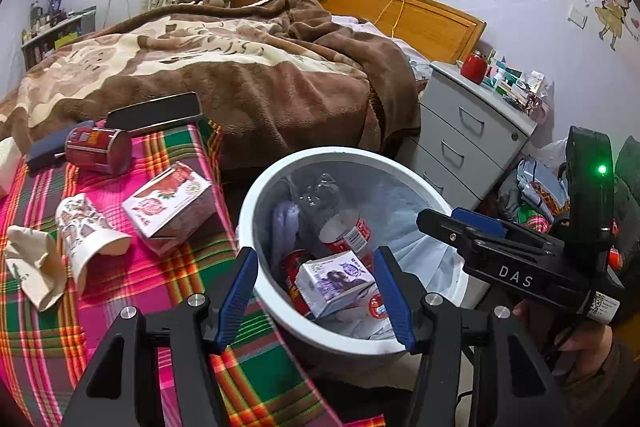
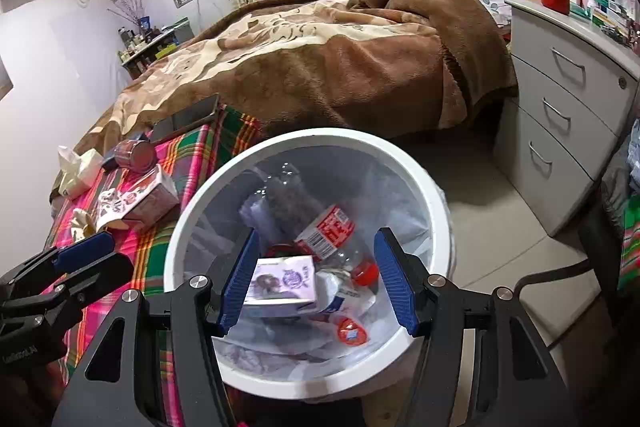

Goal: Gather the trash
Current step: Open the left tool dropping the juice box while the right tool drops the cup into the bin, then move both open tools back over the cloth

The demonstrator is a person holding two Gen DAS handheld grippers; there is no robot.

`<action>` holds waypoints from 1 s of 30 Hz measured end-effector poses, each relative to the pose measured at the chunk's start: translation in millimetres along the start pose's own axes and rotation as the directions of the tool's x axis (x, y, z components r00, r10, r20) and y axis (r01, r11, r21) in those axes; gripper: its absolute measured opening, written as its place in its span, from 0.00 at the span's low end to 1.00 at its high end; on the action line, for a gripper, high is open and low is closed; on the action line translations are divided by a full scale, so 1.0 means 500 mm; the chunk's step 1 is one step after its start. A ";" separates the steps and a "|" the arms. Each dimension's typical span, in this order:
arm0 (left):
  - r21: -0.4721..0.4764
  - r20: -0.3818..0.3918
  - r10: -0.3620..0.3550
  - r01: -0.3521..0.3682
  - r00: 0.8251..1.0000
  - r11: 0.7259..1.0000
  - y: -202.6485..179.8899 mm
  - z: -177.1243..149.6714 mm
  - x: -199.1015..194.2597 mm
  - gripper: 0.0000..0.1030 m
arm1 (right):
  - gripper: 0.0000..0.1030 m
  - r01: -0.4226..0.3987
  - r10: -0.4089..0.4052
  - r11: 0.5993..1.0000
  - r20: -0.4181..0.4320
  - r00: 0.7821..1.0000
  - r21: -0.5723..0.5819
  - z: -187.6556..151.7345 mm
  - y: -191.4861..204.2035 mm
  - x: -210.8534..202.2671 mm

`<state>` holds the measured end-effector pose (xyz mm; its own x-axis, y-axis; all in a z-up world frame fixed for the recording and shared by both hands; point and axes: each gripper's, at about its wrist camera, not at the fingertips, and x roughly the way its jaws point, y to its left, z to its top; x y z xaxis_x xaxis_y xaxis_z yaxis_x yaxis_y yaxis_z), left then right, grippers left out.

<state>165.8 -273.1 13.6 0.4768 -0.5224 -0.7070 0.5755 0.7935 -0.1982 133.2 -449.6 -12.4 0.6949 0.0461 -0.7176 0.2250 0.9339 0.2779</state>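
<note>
A white bin (image 1: 256, 195) (image 2: 424, 179) with a clear liner stands beside the plaid-covered table (image 1: 132, 283). Inside it lie a purple-printed carton (image 1: 336, 281) (image 2: 280, 283), a clear bottle with a red label (image 1: 344, 231) (image 2: 326, 231) and other scraps. My left gripper (image 1: 316, 255) (image 2: 116, 251) hangs open over the bin's near rim with nothing between its pads. My right gripper (image 2: 318, 233) (image 1: 444, 219) is open above the bin, also empty. On the table lie a red can (image 1: 98, 149), a pink carton (image 1: 168, 205), a printed paper cup (image 1: 86, 231) and a crumpled paper bag (image 1: 34, 263).
A bed with a brown blanket (image 1: 240, 67) runs behind the table and bin. A grey drawer unit (image 1: 468, 131) (image 2: 560, 115) with a red jar and boxes on top stands to the right. A flat black slab (image 1: 154, 115) lies at the table's far edge, with tissues (image 2: 78, 163) on the left.
</note>
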 end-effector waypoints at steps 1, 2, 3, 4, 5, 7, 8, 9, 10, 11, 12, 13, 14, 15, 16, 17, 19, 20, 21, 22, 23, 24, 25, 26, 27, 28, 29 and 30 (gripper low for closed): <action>-0.001 0.004 0.003 -0.003 1.000 1.000 0.002 -0.001 -0.005 0.58 | 0.60 -0.003 0.003 1.000 0.001 1.000 -0.003 -0.001 0.004 0.000; -0.005 0.008 0.008 -0.008 1.000 1.000 0.006 -0.004 -0.012 0.58 | 0.60 -0.004 0.004 1.000 0.003 1.000 -0.005 -0.003 0.008 -0.001; -0.006 0.014 0.012 -0.012 1.000 1.000 0.009 -0.007 -0.018 0.58 | 0.60 -0.005 0.005 1.000 0.006 1.000 -0.007 -0.005 0.013 -0.003; -0.005 0.019 0.017 -0.017 1.000 1.000 0.012 -0.009 -0.023 0.58 | 0.60 -0.005 0.005 1.000 0.008 1.000 -0.008 -0.005 0.016 -0.003; -0.006 0.021 0.023 -0.023 1.000 1.000 0.016 -0.011 -0.028 0.58 | 0.60 -0.005 0.006 1.000 0.011 1.000 -0.011 -0.006 0.020 -0.004; -0.014 0.026 0.032 -0.031 0.999 0.999 0.026 -0.017 -0.039 0.58 | 0.59 -0.007 0.007 1.000 0.018 1.000 -0.018 -0.008 0.029 -0.007; -0.021 0.031 0.033 -0.032 0.999 0.999 0.032 -0.019 -0.045 0.58 | 0.59 -0.008 0.009 1.000 0.021 1.000 -0.021 -0.009 0.035 -0.008; -0.023 0.036 0.037 -0.036 0.999 0.999 0.035 -0.021 -0.050 0.58 | 0.59 -0.013 0.014 1.000 0.024 1.000 -0.024 -0.009 0.040 -0.009; -0.024 0.040 0.042 -0.041 0.998 0.999 0.039 -0.024 -0.055 0.58 | 0.60 -0.018 0.018 1.000 0.025 1.000 -0.026 -0.010 0.044 -0.010; -0.028 0.043 0.046 -0.045 0.998 0.999 0.043 -0.026 -0.060 0.58 | 0.60 -0.020 0.020 0.999 0.025 0.999 -0.029 -0.011 0.048 -0.010; -0.031 0.046 0.049 -0.048 0.998 0.998 0.046 -0.028 -0.065 0.58 | 0.59 -0.022 0.023 0.999 0.027 0.999 -0.035 -0.012 0.054 -0.010; -0.034 0.050 0.052 -0.050 0.997 0.998 0.051 -0.030 -0.070 0.58 | 0.60 -0.025 0.026 0.999 0.028 0.999 -0.038 -0.013 0.059 -0.011; -0.039 0.052 0.054 -0.052 0.997 0.998 0.056 -0.032 -0.074 0.58 | 0.60 -0.029 0.030 0.999 0.028 0.999 -0.040 -0.014 0.064 -0.011; -0.046 0.055 0.061 -0.058 0.997 0.997 0.062 -0.035 -0.079 0.58 | 0.60 -0.033 0.035 0.999 0.029 0.999 -0.041 -0.016 0.067 -0.012; -0.047 0.059 0.070 -0.067 0.996 0.997 0.066 -0.037 -0.084 0.58 | 0.60 -0.039 0.040 0.998 0.028 0.999 -0.045 -0.017 0.074 -0.011; -0.049 0.061 0.079 -0.076 0.995 0.996 0.072 -0.040 -0.088 0.58 | 0.60 -0.041 0.043 0.998 0.028 0.999 -0.048 -0.018 0.078 -0.011; -0.059 0.063 0.086 -0.082 0.994 0.995 0.082 -0.043 -0.095 0.58 | 0.60 -0.047 0.049 0.997 0.029 0.998 -0.057 -0.021 0.090 -0.011; -0.065 0.065 0.086 -0.082 0.994 0.994 0.088 -0.045 -0.099 0.58 | 0.60 -0.051 0.052 0.997 0.026 0.998 -0.063 -0.021 0.097 -0.009; -0.074 0.068 0.092 -0.087 0.993 0.993 0.096 -0.048 -0.104 0.58 | 0.60 -0.053 0.055 0.996 0.025 0.998 -0.067 -0.021 0.102 -0.008; -0.078 0.070 0.097 -0.092 0.993 0.993 0.101 -0.050 -0.108 0.58 | 0.60 -0.056 0.058 0.996 0.024 0.998 -0.071 -0.022 0.108 -0.007; -0.086 0.070 0.103 -0.097 0.992 0.992 0.110 -0.053 -0.114 0.58 | 0.59 -0.061 0.063 0.995 0.023 0.998 -0.077 -0.023 0.115 -0.005; -0.090 0.070 0.109 -0.102 0.992 0.991 0.116 -0.054 -0.117 0.58 | 0.59 -0.065 0.067 0.995 0.022 0.997 -0.081 -0.024 0.119 -0.005; -0.093 0.073 0.115 -0.108 0.991 0.990 0.123 -0.056 -0.122 0.58 | 0.59 -0.068 0.070 0.994 0.022 0.997 -0.086 -0.026 0.127 -0.004; -0.098 0.077 0.123 -0.115 0.989 0.989 0.132 -0.059 -0.128 0.58 | 0.59 -0.073 0.075 0.993 0.022 0.997 -0.092 -0.026 0.134 -0.003; -0.103 0.079 0.126 -0.118 0.989 0.988 0.138 -0.061 -0.132 0.58 | 0.59 -0.075 0.077 0.993 0.021 0.997 -0.095 -0.026 0.139 -0.002; -0.110 0.080 0.130 -0.120 0.988 0.987 0.144 -0.062 -0.137 0.58 | 0.59 -0.079 0.081 0.992 0.020 0.997 -0.099 -0.026 0.144 -0.001; -0.118 0.083 0.135 -0.125 0.987 0.985 0.154 -0.065 -0.143 0.58 | 0.59 -0.084 0.086 0.991 0.018 0.996 -0.103 -0.026 0.151 0.001; -0.125 0.086 0.145 -0.133 0.986 0.983 0.163 -0.066 -0.149 0.58 | 0.60 -0.090 0.092 0.990 0.015 0.996 -0.108 -0.026 0.157 0.004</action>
<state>155.2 -159.2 27.5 0.6107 -0.4270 -0.6668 0.4193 0.8888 -0.1851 143.2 -371.4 -0.2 0.7230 0.1261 -0.6792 0.0872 0.9587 0.2708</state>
